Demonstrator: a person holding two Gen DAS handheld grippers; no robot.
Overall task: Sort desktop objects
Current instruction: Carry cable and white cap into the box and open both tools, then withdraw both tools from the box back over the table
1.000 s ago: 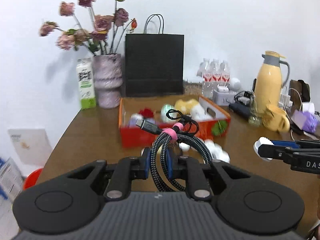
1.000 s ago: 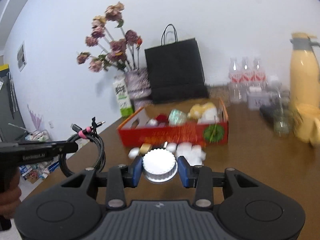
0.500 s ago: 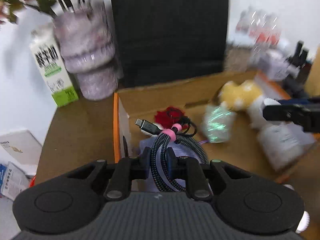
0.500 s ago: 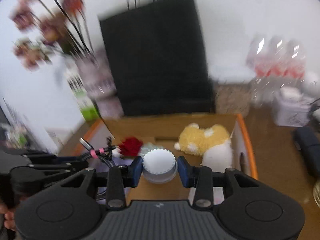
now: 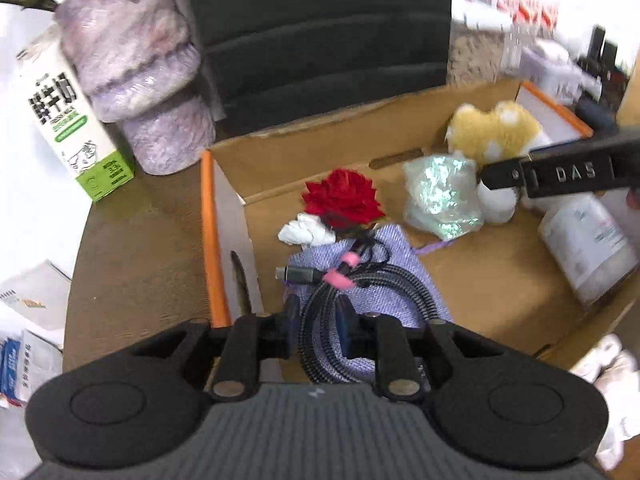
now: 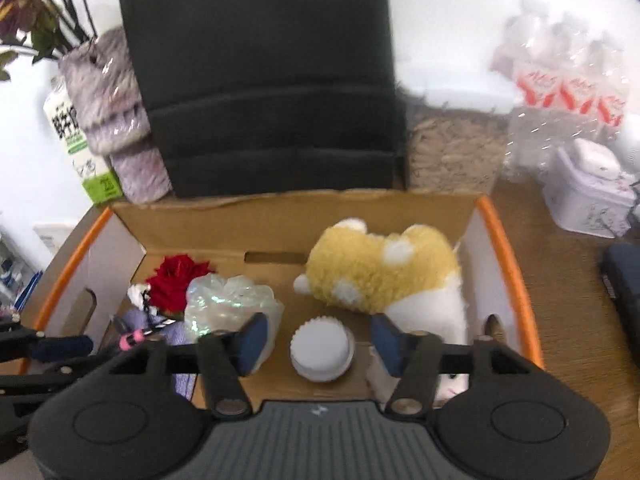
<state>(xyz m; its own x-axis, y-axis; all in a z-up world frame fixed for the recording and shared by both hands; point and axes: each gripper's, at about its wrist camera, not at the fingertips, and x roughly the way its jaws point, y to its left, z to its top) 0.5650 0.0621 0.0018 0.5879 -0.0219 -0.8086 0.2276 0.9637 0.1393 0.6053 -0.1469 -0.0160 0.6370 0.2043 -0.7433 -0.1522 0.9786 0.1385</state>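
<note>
Both grippers over the box, jar just released

The right gripper (image 6: 316, 340) has just opened; the jar (image 6: 322, 354) now sits free in the box (image 6: 516, 276). The left gripper (image 5: 318, 322) still pinches the cable (image 5: 360, 280), its jaws easing, above the purple pouch (image 5: 384, 300). Brown table (image 5: 140, 240), white wall.

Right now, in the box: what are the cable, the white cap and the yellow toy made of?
Cable: woven fabric braid, black-grey flecked, matte; metal-looking plug; pink ties, maybe rubber. White cap: looks like moulded plastic, matte, ribbed rim. Yellow toy: plush, curly fleece pile, white patches. Box: corrugated cardboard, plain brown inside, orange printed edge.
</note>
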